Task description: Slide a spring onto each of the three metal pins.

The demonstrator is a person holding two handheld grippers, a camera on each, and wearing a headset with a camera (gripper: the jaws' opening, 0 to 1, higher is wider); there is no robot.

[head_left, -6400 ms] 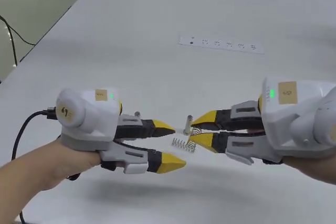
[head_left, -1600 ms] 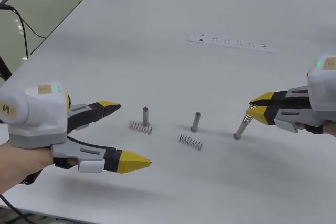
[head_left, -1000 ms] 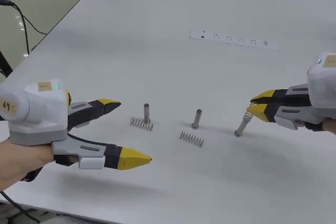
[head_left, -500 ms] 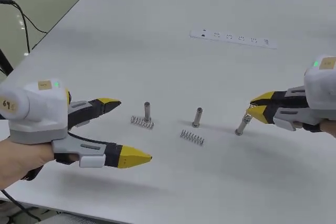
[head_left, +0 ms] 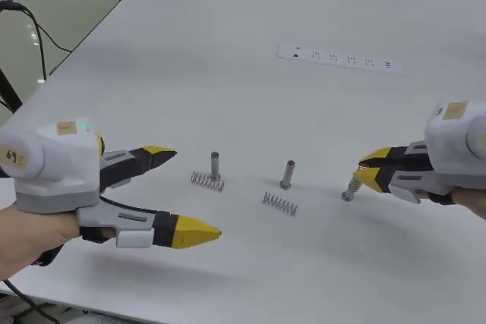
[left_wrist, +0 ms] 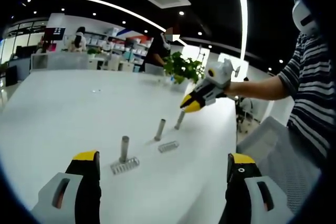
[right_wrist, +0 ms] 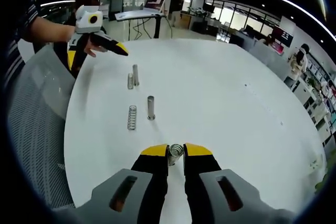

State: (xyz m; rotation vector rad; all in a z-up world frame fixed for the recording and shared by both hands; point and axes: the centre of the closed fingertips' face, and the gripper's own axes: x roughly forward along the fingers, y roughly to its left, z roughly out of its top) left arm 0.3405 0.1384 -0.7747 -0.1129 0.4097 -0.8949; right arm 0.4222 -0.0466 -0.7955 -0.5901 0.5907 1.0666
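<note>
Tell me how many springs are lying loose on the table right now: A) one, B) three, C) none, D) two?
D: one spring lies beside the left pin and another spring lies in front of the middle pin, while the third spring is gripped by the right gripper.

Opposed gripper views, pins (head_left: 288, 174) between
</note>
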